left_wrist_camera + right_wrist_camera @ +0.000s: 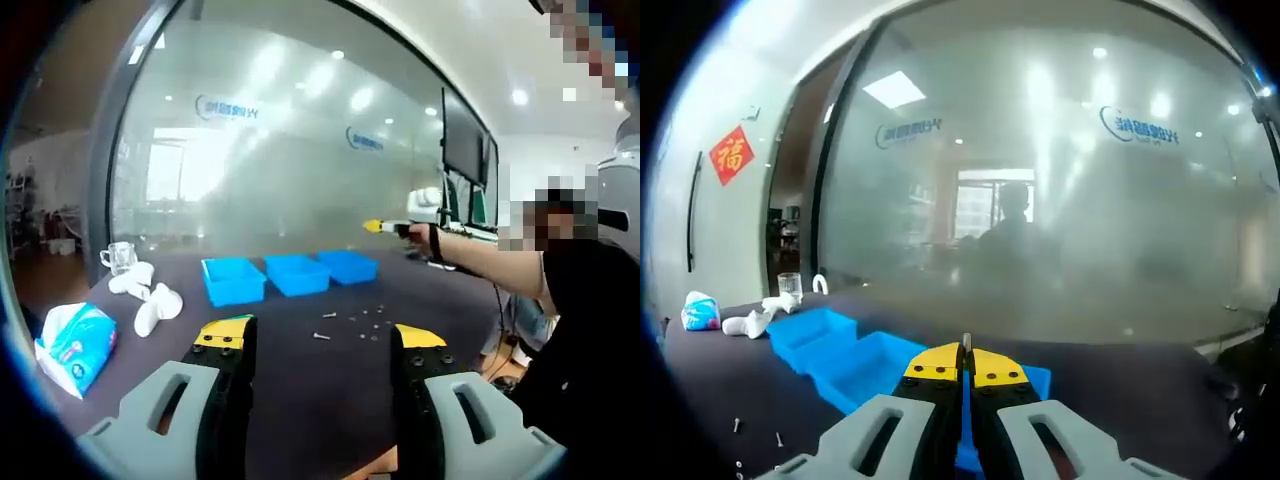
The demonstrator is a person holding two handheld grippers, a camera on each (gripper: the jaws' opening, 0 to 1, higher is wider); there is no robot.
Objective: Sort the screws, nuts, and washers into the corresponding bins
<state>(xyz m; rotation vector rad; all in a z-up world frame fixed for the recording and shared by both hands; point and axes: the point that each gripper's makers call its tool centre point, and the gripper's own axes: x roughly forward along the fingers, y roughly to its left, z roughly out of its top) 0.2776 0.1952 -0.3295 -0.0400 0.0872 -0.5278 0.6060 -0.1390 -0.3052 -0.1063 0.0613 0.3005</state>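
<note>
Three blue bins (pixel 290 275) stand in a row on the dark table (pixel 300 380). Several small screws and other loose bits (pixel 355 322) lie scattered in front of them. My left gripper (pixel 320 335) is open, low over the near table, short of the screws. My right gripper (pixel 966 358) is shut above the blue bins (pixel 830 350); a thin dark sliver pokes up between its yellow tips, too small to tell what kind of part it is. In the left gripper view the right gripper (pixel 373 227) is held up behind the right-hand bin. Two screws (pixel 737 425) lie near the bins.
A tissue pack (pixel 75 345), white crumpled items (pixel 150 300) and a glass cup (pixel 118 257) sit at the table's left end. A person's arm and body (pixel 570 330) are on the right. A frosted glass wall (pixel 300 150) runs behind the table.
</note>
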